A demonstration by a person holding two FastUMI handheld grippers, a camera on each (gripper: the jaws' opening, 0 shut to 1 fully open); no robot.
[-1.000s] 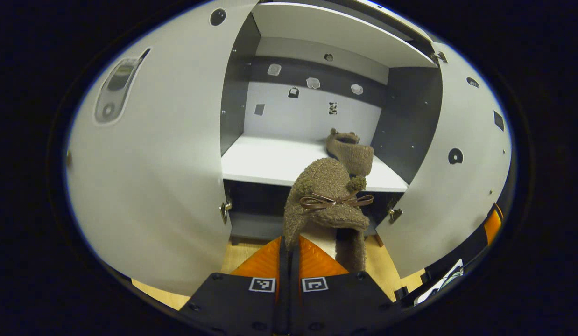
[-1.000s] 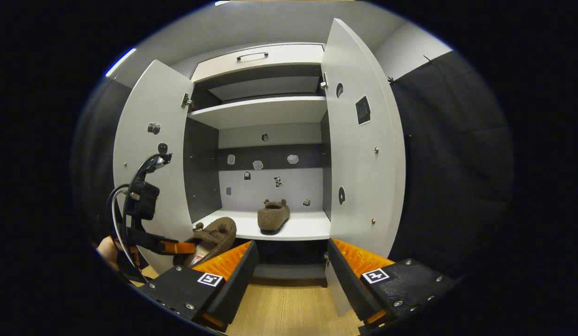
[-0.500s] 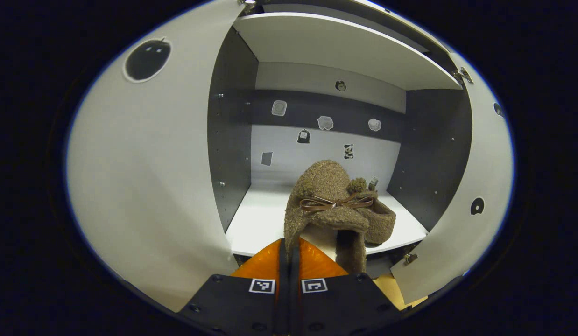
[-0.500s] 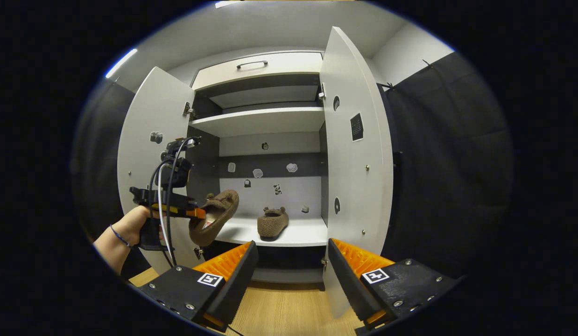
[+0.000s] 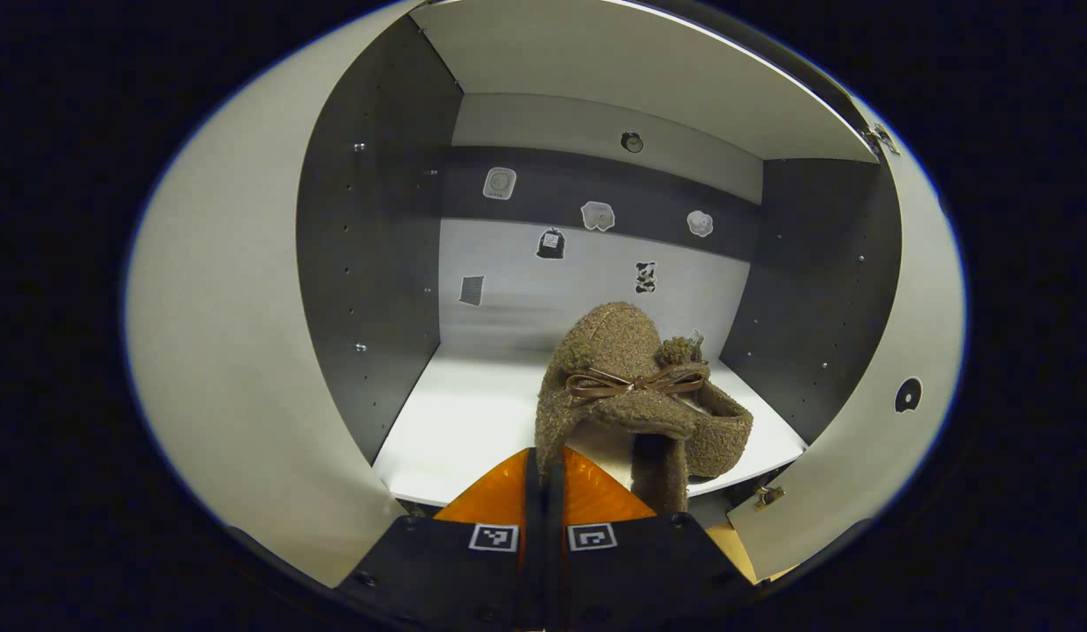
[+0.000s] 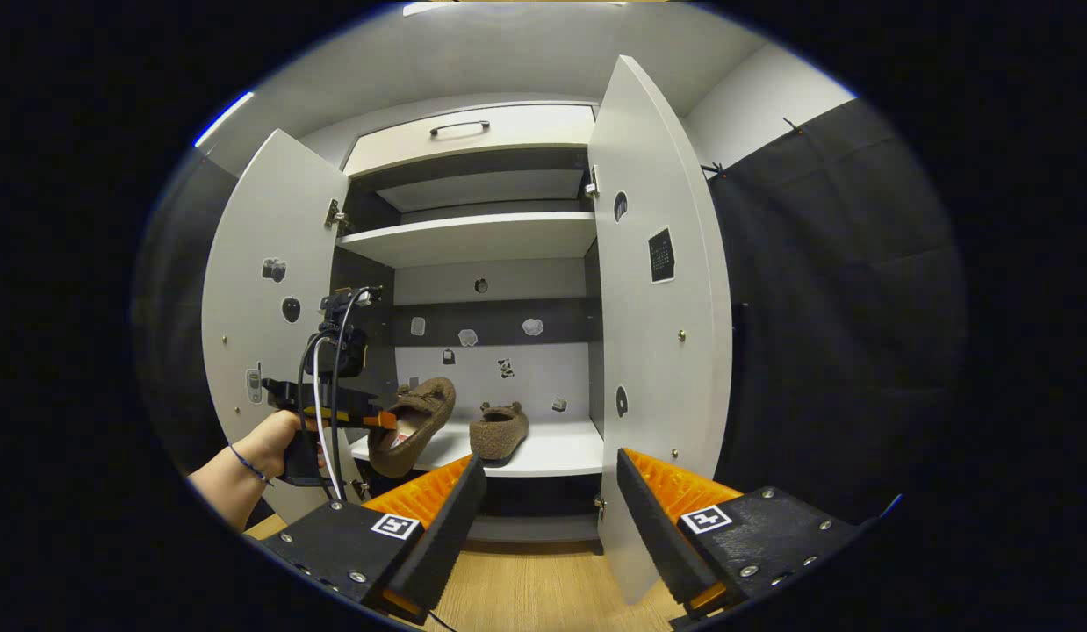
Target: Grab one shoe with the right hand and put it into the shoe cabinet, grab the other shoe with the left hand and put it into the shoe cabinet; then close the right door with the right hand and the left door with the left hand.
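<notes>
Left gripper, clamped on the second slipper, has advanced over the shelf.
Lowering and release remain; right gripper hangs open, empty.

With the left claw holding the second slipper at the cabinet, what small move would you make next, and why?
Probably ease the left claw forward and down, then open it. Its slipper hangs above the shelf's front edge, left of the slipper already placed, and the bare shelf ahead offers room.
</notes>
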